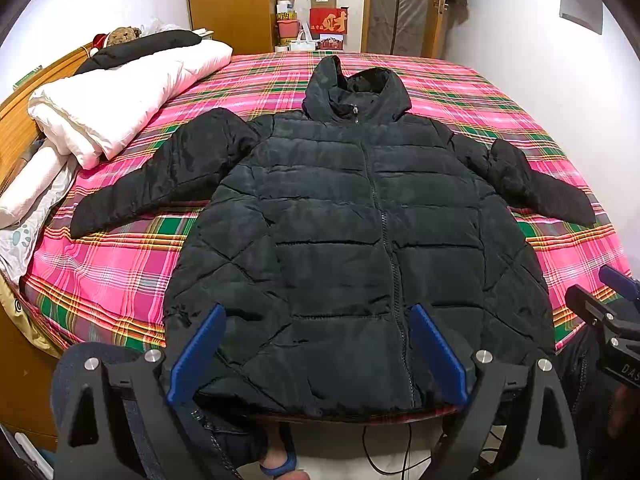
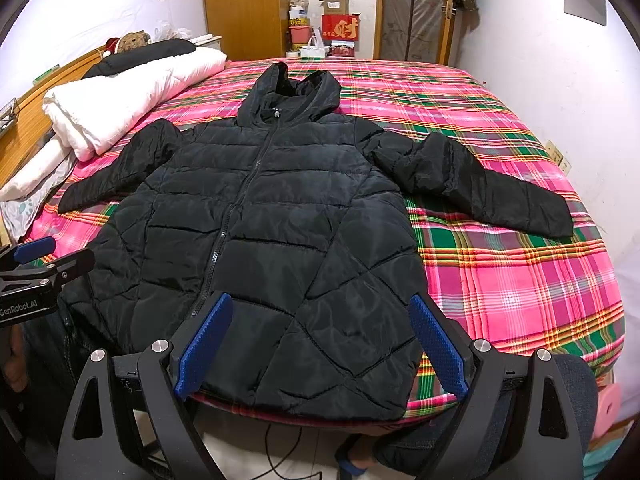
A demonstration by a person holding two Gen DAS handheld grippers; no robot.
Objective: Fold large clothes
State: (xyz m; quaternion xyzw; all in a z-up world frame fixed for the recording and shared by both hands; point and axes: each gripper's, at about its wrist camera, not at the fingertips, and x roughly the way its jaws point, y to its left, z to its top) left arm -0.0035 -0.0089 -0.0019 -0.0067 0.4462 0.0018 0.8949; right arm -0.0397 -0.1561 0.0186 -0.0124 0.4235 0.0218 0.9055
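A black hooded puffer jacket [image 1: 352, 232] lies flat, front up and zipped, on a bed with a pink plaid sheet [image 1: 112, 272]. Its sleeves spread out to both sides and its hood points to the far wall. It also shows in the right wrist view [image 2: 272, 232]. My left gripper [image 1: 318, 312] is open and empty, held above the jacket's hem at the near bed edge. My right gripper [image 2: 322, 300] is open and empty, also above the hem, further right. Each gripper shows at the edge of the other's view: the right gripper [image 1: 608, 300], the left gripper [image 2: 40, 268].
A folded white duvet [image 1: 120, 92] and a black pillow [image 1: 140, 48] lie at the bed's left side by the wooden headboard [image 1: 24, 92]. Boxes and a wardrobe [image 1: 232, 0] stand beyond the far edge. A wall [image 2: 540, 60] runs along the right. A cable [image 1: 404, 452] lies on the floor below.
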